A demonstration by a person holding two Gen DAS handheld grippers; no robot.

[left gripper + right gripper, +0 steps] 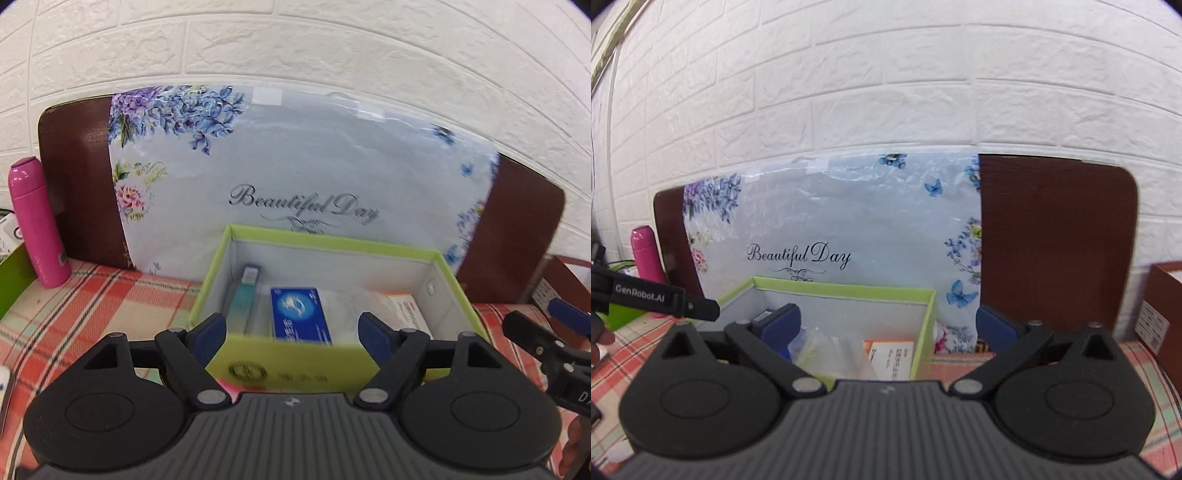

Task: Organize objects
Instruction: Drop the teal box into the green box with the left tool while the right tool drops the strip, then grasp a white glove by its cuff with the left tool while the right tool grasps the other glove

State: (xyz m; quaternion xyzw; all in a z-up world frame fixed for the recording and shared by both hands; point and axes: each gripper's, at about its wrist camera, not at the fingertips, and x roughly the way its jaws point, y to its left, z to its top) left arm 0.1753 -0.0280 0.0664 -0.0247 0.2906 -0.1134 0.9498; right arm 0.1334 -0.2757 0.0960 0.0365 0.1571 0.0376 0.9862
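An open green box (325, 356) with a grey inside stands on the plaid cloth. In it lie a blue carton (300, 314), a teal tube box (243, 299), an orange-and-white carton (408, 308) and clear plastic wrap. My left gripper (293, 328) is open and empty, its jaws spread just above the box's near wall. My right gripper (888, 325) is open and empty over the box's right part (923, 332), where the orange carton (892, 356) and plastic wrap (827, 350) show. The right gripper also shows in the left wrist view (554, 332).
A floral "Beautiful Day" cushion (314, 173) leans on a brown headboard (1052, 236) against the white brick wall. A pink bottle (37, 221) stands at the left beside another green box (13, 277). A brown box (1163, 314) sits at the right.
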